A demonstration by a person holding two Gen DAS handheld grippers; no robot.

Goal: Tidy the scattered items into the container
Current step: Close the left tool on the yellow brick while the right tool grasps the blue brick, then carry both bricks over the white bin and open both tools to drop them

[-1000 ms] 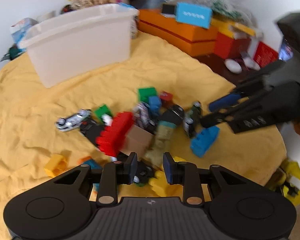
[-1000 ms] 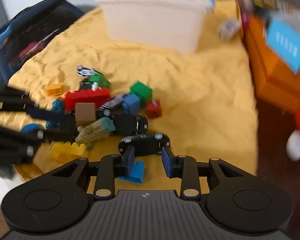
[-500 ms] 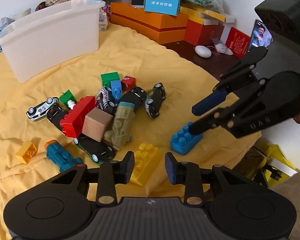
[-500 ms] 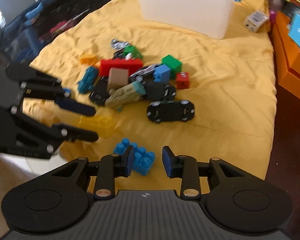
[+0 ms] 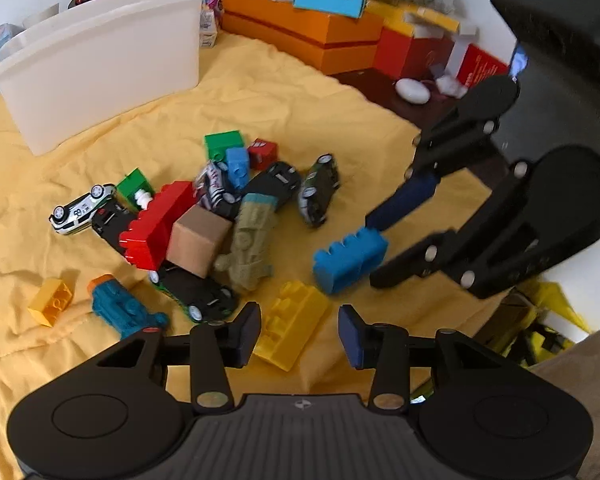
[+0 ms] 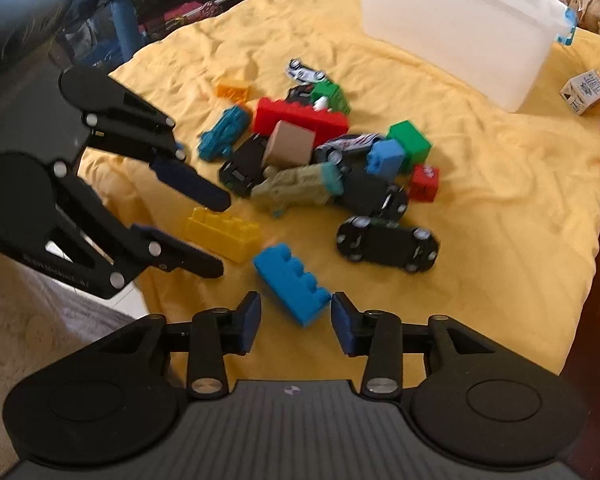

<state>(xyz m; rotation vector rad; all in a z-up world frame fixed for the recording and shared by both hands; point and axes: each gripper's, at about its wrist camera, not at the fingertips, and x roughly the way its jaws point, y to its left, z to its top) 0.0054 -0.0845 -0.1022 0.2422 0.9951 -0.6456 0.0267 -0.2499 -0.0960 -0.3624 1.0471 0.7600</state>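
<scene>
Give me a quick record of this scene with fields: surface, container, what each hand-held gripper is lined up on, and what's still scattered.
surface: yellow cloth
container: white bin, standing at the far edge of the cloth, no toys seen in it
left hand-held gripper: open, jaws have just been opening, over the yellow brick, pads not pressing it
right hand-held gripper: open, jaws have just been opening, blue brick partly between them
scattered: red brick, brown cube, toy cars, smaller bricks

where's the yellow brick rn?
On the yellow cloth, near edge of the toy pile: left wrist view shows the yellow brick just ahead of the left hand-held gripper, with the blue brick beside it.
</scene>
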